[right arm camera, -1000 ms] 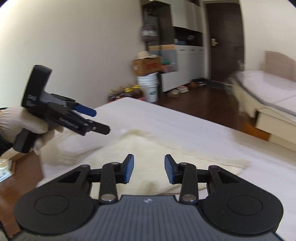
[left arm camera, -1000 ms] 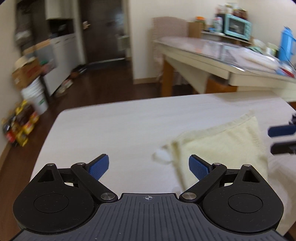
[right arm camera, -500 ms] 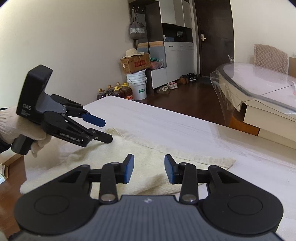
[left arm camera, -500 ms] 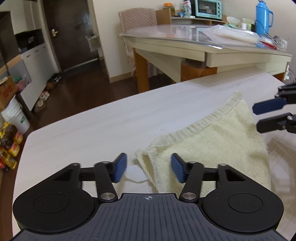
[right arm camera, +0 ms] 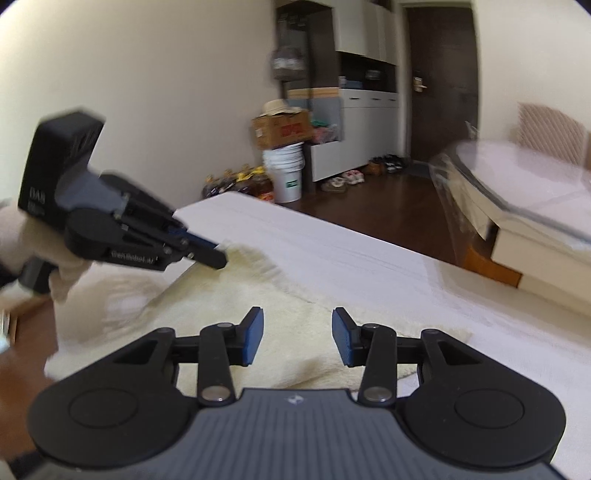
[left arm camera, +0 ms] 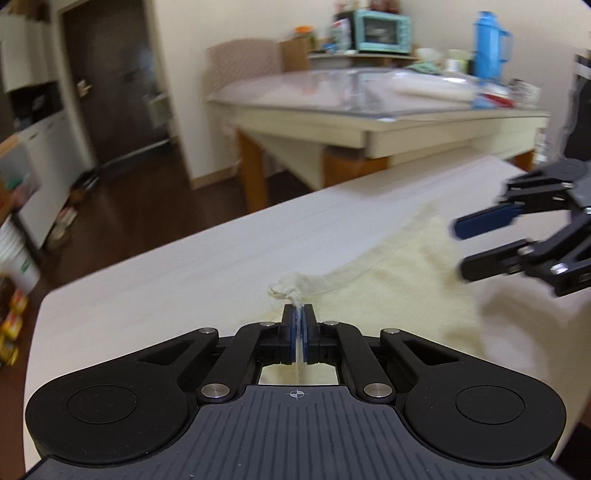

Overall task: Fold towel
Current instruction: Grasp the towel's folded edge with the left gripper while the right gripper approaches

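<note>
Now 1 towel (left arm camera: pixel 402 291), left claw (left arm camera: pixel 299 325) pinching corner

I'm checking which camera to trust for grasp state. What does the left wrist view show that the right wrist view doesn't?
Only the left wrist view shows the left gripper shut on a corner of the towel, plus the blue thermos and teal oven.

Only the right wrist view shows the gloved hand, white bucket and cardboard box.

Both show the towel on the white table and the right gripper open.
</note>
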The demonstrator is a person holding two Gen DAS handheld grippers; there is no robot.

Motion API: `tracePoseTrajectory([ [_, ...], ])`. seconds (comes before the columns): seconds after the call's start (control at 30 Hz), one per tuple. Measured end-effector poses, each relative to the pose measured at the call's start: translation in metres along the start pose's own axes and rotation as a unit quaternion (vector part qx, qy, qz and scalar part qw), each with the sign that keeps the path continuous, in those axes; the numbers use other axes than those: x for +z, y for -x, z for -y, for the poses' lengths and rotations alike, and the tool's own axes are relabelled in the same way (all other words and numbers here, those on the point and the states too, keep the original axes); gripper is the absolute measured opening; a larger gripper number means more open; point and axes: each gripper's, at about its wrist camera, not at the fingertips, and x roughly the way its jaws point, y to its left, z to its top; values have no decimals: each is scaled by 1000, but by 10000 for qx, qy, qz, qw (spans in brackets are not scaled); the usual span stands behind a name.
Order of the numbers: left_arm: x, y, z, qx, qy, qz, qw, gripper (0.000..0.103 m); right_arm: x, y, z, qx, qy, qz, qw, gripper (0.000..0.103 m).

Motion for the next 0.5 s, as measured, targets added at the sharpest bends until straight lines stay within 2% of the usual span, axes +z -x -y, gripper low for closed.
tracePoseTrajectory([
  [0.17,4,23,34,-810,-786,146,9935,3,-3,3,-22,106,841,-11,9964,55],
  [0.3,7,41,61,-1452,-1408,262,9790,4,-16,10,-41,-200,1718,47,9849,62],
  [0.37,9,45,83,-1755,-1720,179,9692,11,-29,16,-51,-338,2236,51,9741,62],
  [0.43,5,45,86,-1753,-1765,115,9685,19,-40,23,-60,-336,2623,3,9644,62],
  [0.5,2,46,86,-1709,-1726,86,9700,20,-50,29,-68,-266,2904,-74,9565,57],
])
